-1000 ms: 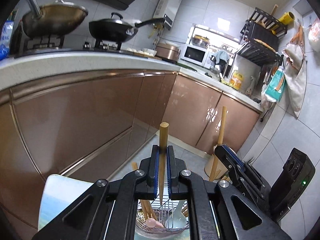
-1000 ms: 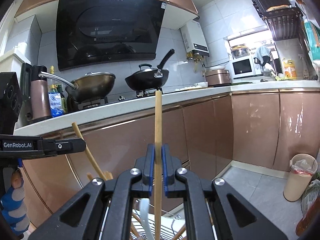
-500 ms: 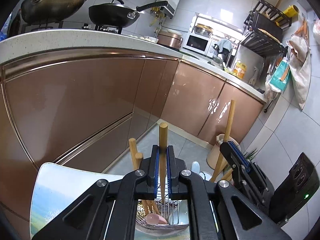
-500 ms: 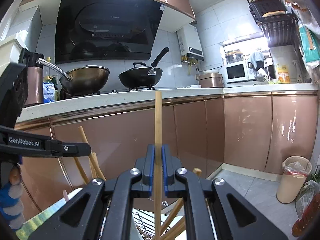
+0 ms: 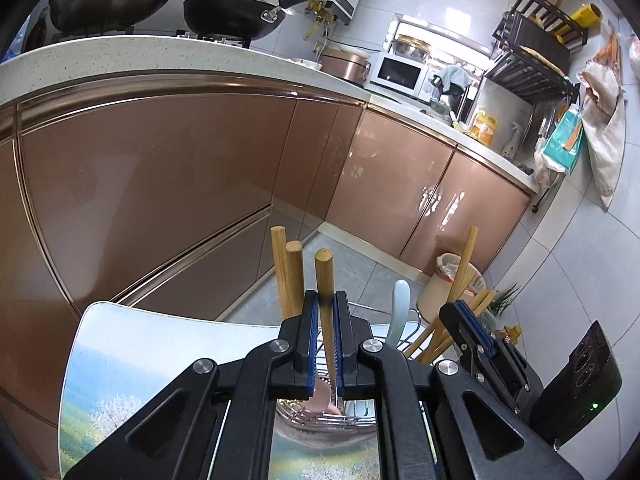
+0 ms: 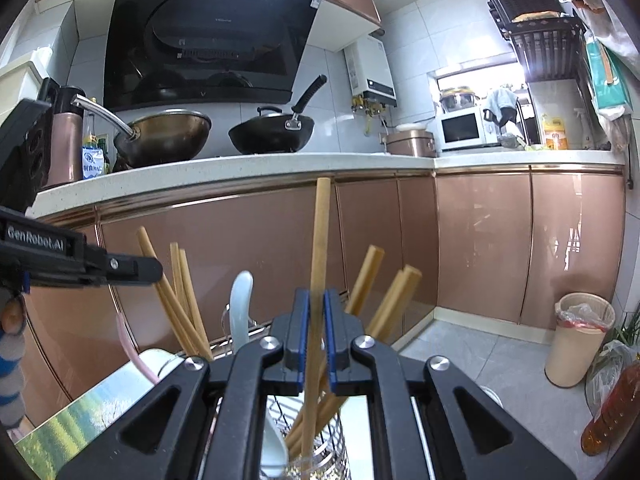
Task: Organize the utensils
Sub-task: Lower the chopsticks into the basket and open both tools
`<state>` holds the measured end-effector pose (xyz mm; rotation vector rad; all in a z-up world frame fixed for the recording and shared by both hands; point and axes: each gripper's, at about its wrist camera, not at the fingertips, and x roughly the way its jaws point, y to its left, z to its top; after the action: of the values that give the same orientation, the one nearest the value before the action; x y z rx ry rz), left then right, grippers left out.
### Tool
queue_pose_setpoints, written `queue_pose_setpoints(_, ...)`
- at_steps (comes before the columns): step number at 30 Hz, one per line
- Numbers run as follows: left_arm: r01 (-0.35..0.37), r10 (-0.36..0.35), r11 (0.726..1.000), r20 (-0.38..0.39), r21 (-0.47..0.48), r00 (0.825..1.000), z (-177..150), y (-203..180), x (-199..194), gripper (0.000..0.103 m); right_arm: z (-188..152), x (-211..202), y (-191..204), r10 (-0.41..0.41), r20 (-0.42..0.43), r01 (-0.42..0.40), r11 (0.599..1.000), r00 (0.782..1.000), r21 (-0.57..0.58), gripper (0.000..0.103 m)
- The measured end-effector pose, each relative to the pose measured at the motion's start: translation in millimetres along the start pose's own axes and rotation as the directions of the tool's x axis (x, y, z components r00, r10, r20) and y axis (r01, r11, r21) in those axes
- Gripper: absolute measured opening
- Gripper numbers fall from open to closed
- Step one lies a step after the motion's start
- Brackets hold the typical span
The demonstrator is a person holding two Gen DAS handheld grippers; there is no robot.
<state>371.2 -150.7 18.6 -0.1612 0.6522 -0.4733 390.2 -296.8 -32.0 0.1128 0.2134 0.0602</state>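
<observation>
Left gripper is clenching a chopstick; right gripper is clenching another chopstick. Both are hanging over the wire basket, crowded by chopsticks and a white spoon.

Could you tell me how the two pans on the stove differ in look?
The left pan is brass-coloured with a long shiny metal handle, while the right pan is black with a dark handle. The right pan has a lid with a knob; the left pan shows no lid. The left pan's handle points up to the left, the right pan's up to the right. Both are deep, round pans side by side under the hood.
</observation>
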Motion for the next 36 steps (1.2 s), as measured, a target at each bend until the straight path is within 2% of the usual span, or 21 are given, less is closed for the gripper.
queue_pose_setpoints(5,-0.010,0.010,1.000,-0.018,0.004,1.000,-6,1,-1,0.007,-7,-2,0,-0.002,-0.029,0.002,1.000,1.000,-0.004,0.008)
queue_pose_setpoints(10,-0.014,0.014,1.000,-0.029,0.002,0.999,-9,3,-3,0.007,-1,-1,-2,0.006,-0.044,-0.005,1.000,0.999,0.014,0.007)
queue_pose_setpoints(25,-0.007,0.008,1.000,-0.027,0.005,1.000,-9,4,-1,0.007,38,1,0,0.046,0.084,-0.050,0.998,0.995,0.037,0.007)
queue_pose_setpoints(36,-0.006,0.006,1.000,-0.025,0.004,1.000,-9,6,0,0.007,23,12,-5,0.071,0.038,-0.072,0.996,0.997,0.051,0.007)
